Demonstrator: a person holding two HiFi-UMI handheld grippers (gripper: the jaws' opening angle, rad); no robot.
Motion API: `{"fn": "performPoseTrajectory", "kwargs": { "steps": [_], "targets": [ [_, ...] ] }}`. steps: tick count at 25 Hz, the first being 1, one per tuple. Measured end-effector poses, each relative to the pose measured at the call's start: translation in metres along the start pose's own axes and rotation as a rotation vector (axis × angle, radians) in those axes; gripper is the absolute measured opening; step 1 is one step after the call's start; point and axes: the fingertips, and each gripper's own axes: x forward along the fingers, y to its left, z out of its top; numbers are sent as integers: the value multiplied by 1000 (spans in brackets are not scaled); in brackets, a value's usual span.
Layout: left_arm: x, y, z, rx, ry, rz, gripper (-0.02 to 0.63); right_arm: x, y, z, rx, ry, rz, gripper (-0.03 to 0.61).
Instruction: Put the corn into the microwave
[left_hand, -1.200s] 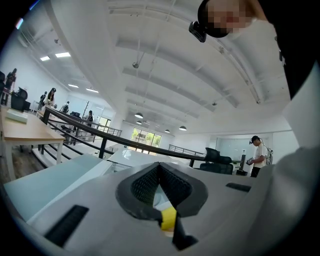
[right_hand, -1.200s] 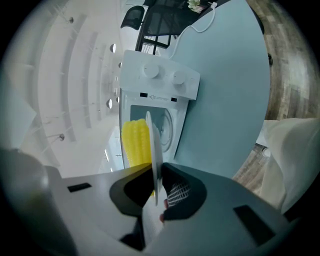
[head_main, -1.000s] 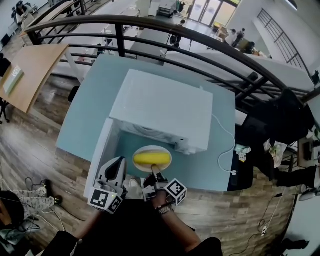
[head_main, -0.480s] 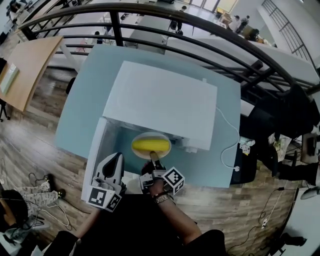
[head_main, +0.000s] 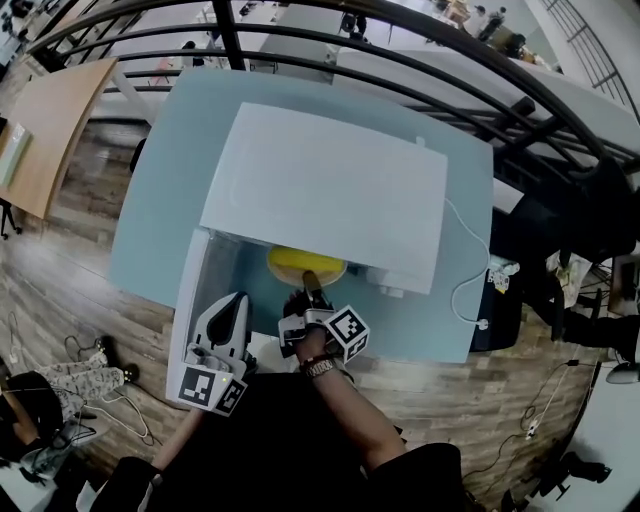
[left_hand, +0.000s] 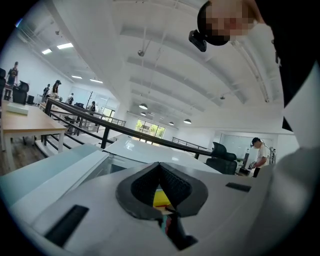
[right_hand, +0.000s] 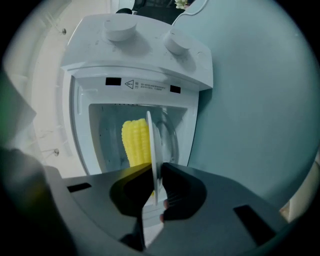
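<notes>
A yellow corn cob (head_main: 300, 262) lies on a pale plate (head_main: 318, 274) that is partly inside the open white microwave (head_main: 320, 190). My right gripper (head_main: 308, 290) is shut on the plate's near rim. In the right gripper view the plate (right_hand: 152, 145) stands edge-on between the jaws, with the corn (right_hand: 135, 142) to its left inside the cavity. My left gripper (head_main: 232, 312) hovers by the open door (head_main: 192, 290), jaws together and holding nothing. The left gripper view looks up over the microwave's top.
The microwave sits on a light blue table (head_main: 165, 170), with its white cable (head_main: 470, 270) trailing right. Two knobs (right_hand: 120, 27) show on the control panel. A black railing (head_main: 400, 80) runs behind. A wooden table (head_main: 50, 130) stands at the left.
The plate with the corn has gone from in front of the microwave to partly under its top, carried forward by my right gripper. The left gripper has stayed beside the door.
</notes>
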Motion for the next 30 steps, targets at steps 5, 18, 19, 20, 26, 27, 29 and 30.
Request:
{"fn": "performPoseTrajectory", "kwargs": {
  "steps": [5,18,19,20,26,27,29,30],
  "targets": [
    [9,1,-2,-1,8,-16,3,17,-6,6,11,-30,-20,32],
    [19,1,-3,-11,16,-48,3,50,-22,12,19,-67,-46,32],
    [19,2,-3,-12,14,-47,3,52,-23,11,20,-69,-47,32],
    [19,3,-2,-13,11,-47,3,53,-24,11,24,-72,-47,32],
    [19,6,-2,-16,5,-49,3,61,-30,11,42,-90,-51,32],
    [19,7,-3,-18,6,-49,3,62,-31,11,44,-93,-52,32],
    [19,7,-4,-19,8,-49,3,65,-32,13,46,-101,-59,32],
    [19,7,-3,-19,9,-48,3,67,-32,14,46,-105,-64,32]
  ]
}}
